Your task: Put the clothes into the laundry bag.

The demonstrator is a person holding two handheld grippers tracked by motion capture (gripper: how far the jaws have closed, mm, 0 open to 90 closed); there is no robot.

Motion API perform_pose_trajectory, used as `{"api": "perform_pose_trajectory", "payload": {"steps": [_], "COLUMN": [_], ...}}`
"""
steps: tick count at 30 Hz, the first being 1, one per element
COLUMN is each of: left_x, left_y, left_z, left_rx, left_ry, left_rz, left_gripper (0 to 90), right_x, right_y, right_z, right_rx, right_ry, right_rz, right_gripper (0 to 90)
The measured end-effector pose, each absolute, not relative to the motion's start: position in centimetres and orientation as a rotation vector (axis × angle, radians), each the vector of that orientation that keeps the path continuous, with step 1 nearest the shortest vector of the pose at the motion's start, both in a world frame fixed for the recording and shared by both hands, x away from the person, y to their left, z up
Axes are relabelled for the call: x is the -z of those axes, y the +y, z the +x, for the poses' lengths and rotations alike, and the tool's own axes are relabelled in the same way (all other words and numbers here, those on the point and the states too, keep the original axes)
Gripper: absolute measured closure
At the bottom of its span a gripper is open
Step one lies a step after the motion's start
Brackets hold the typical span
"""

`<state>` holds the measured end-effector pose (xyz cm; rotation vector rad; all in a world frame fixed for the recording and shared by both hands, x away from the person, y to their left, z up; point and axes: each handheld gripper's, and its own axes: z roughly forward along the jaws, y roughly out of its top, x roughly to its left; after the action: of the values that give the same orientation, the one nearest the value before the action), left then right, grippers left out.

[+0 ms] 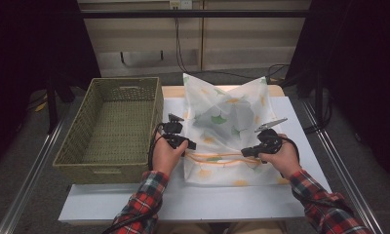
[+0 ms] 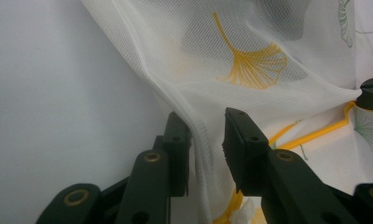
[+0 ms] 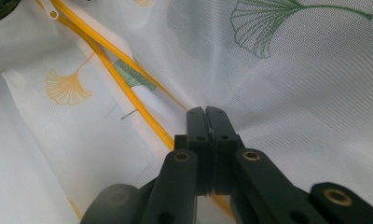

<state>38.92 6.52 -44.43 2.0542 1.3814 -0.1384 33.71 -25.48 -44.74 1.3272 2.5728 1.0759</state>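
- We are working on a white mesh laundry bag (image 1: 227,131) printed with ginkgo leaves; it is lying on the white desk (image 1: 183,200), just beside a woven basket (image 1: 112,129) at its left, with its far end puffed up.
- We are holding the right gripper (image 3: 206,114) with its jaws pressed together, clamped on the mesh right at the yellow zipper (image 3: 128,93) line on the near right part of the bag.
- We are keeping the left gripper (image 2: 205,133) at the bag's left edge; its jaws are standing a little apart with a fold of mesh running between them, and we judge they are not pinching it firmly.
- We are judging the bag as very light, soft and floppy; thin netting will likely slide out of a loose pinch and could snag.
- We are thinking the best hold is on the stitched seam beside the zipper, where the fabric is doubled.
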Motion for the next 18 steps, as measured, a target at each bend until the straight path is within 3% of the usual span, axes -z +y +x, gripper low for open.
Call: {"api": "perform_pose_trajectory", "payload": {"steps": [8, 18], "left_x": [44.6, 43.6], "left_y": [6.4, 6.5], "left_z": [38.8, 38.4], "left_rx": [0.242, 0.202], "left_ry": [1.422, 1.407], "left_rz": [2.034, 2.038], "left_gripper": [88.0, 88.6], "right_x": [44.8, 44.6], "right_y": [-25.5, -25.2], "right_z": [33.7, 33.7], "right_rx": [-1.09, -1.104], "right_ry": [2.568, 2.554], "right_rz": [1.332, 1.341], "right_gripper": [89.6, 80.5]}}
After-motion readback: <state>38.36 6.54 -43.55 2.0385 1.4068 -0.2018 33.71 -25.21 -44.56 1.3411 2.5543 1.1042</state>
